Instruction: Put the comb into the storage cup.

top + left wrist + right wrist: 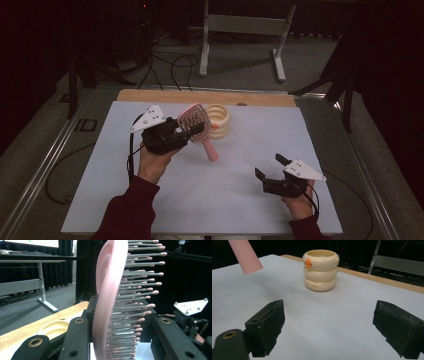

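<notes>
A pink hairbrush is held by its head in my left gripper, which is shut on it. Its handle slants down toward the table, and the handle's end hangs just above the white surface. In the left gripper view the brush head stands edge-on between the jaws, bristles pointing right. A cream ringed cup with an orange spot stands just behind the brush; it is also seen as the cup and the cup. My right gripper rests open at the front right, holding nothing.
A white mat covers the table, with a wooden strip along the far edge. A metal stand and cables lie on the floor beyond. The right gripper's grey plate shows in the left gripper view.
</notes>
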Demonstrator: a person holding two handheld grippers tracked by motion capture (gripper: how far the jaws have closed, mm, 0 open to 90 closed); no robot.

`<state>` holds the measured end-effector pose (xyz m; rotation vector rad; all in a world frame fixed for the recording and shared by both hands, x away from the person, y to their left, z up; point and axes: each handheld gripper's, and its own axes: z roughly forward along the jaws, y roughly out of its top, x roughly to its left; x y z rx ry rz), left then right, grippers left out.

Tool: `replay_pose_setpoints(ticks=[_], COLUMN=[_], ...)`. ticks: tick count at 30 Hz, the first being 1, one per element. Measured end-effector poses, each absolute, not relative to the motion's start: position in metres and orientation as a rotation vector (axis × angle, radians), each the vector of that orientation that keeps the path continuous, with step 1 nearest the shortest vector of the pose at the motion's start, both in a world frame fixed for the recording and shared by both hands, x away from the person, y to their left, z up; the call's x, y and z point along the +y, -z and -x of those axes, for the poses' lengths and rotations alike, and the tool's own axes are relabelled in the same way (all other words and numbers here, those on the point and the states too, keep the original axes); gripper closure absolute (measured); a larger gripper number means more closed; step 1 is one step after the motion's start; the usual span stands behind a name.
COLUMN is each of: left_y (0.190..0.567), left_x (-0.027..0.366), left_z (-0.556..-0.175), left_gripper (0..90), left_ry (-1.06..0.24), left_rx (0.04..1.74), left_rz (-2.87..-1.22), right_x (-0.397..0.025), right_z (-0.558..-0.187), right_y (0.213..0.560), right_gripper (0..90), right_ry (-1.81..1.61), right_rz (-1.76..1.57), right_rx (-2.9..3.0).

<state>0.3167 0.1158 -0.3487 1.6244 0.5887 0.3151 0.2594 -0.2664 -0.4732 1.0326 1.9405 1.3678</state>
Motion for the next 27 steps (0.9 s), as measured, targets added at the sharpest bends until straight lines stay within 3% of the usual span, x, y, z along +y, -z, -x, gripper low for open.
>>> replay_pose_setpoints(ticks=[27], left_y=[0.341], left_x=[0.112], left_z=[-0.343], left_gripper=[63.7], left_ry=[-0.372], left_rx=[0.627], left_rz=[-1.689], right_x=[-0.280], right_z=[-0.248], right_y=[0.484], right_gripper=[10.8], right_ry=[-1.339], right_rz=[-1.032], right_rx=[1.904])
